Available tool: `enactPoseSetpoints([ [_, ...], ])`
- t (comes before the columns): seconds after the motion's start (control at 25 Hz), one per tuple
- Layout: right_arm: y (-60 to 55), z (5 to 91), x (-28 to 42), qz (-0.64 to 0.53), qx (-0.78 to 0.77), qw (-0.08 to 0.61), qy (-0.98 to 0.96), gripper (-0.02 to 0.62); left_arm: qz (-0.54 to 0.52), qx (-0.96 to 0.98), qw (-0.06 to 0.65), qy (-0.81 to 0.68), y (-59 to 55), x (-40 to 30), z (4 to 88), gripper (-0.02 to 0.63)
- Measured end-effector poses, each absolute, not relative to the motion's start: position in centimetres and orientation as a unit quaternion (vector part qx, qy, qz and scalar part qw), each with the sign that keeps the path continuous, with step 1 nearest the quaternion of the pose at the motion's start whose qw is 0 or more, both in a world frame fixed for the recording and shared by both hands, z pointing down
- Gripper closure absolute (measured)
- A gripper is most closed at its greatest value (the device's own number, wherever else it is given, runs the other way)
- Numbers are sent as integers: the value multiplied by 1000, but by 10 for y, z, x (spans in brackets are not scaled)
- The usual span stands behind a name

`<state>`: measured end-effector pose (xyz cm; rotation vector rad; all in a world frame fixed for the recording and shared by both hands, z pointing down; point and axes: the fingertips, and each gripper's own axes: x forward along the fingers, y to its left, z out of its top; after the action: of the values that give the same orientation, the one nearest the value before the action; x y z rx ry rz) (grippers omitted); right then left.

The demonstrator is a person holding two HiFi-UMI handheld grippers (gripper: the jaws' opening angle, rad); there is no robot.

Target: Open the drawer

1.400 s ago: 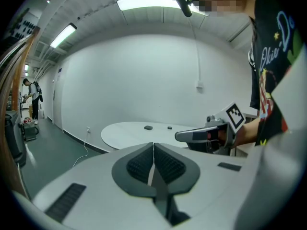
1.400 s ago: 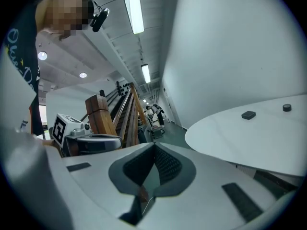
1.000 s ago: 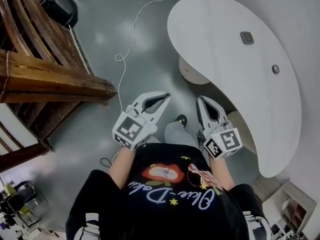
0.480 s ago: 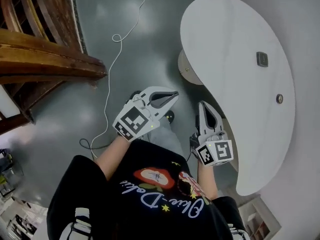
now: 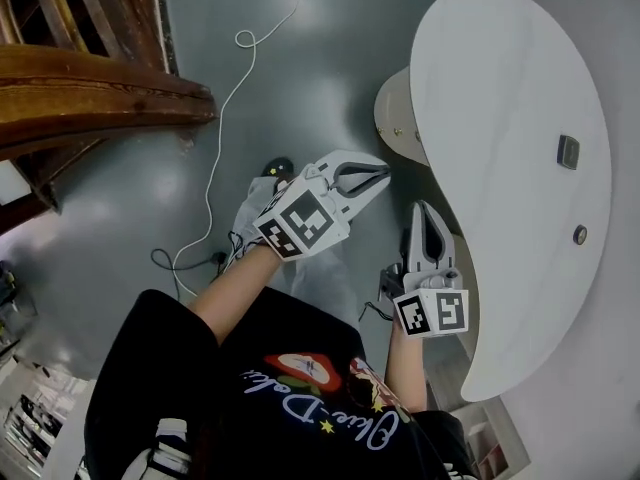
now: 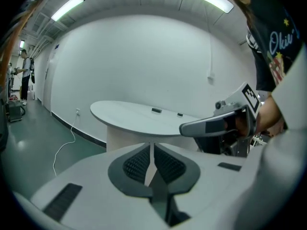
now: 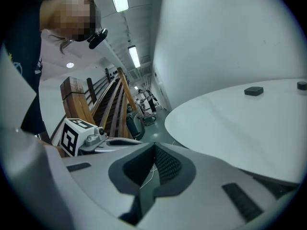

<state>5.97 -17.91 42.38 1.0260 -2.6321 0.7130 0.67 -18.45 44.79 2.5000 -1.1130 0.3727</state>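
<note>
No drawer shows in any view. My left gripper (image 5: pixel 384 171) is shut, its ribbed pads (image 6: pixel 144 163) pressed together with nothing between them. It hangs over the grey floor and points toward the round base (image 5: pixel 395 118) of the curved white table (image 5: pixel 520 98). My right gripper (image 5: pixel 421 206) is also shut and empty, close beside the table's near edge. In the left gripper view the right gripper (image 6: pixel 216 123) crosses in front of the table (image 6: pixel 139 116). In the right gripper view the left gripper (image 7: pixel 110 140) lies to the left of the tabletop (image 7: pixel 230 123).
Two small dark fittings (image 5: pixel 568 151) (image 5: pixel 580 234) sit on the tabletop. A white cable (image 5: pixel 225 118) trails across the floor. A wooden staircase (image 5: pixel 90 88) fills the upper left. A pale shelf unit (image 5: pixel 485 438) peeks out under the table's near end.
Both grippers have sunk and moved closer to the table's base and edge, staying shut. The head view has swung, so the table now sits further right.
</note>
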Motion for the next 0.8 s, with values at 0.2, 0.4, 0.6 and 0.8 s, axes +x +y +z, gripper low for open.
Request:
enactPoseSetpoints([
  [0.2, -184, 452, 53, 242, 353, 129, -895, 595, 121, 886, 207, -397, -196, 12, 486, 600],
  [0.4, -187, 475, 52, 246, 356, 140, -891, 595, 107, 879, 215, -412, -210, 16, 512, 600],
  [0.6, -190, 496, 58, 258, 368, 141, -882, 595, 100, 879, 217, -412, -225, 23, 540, 600],
  [0.8, -193, 507, 62, 263, 377, 139, -877, 595, 97, 877, 220, -415, -237, 33, 565, 582],
])
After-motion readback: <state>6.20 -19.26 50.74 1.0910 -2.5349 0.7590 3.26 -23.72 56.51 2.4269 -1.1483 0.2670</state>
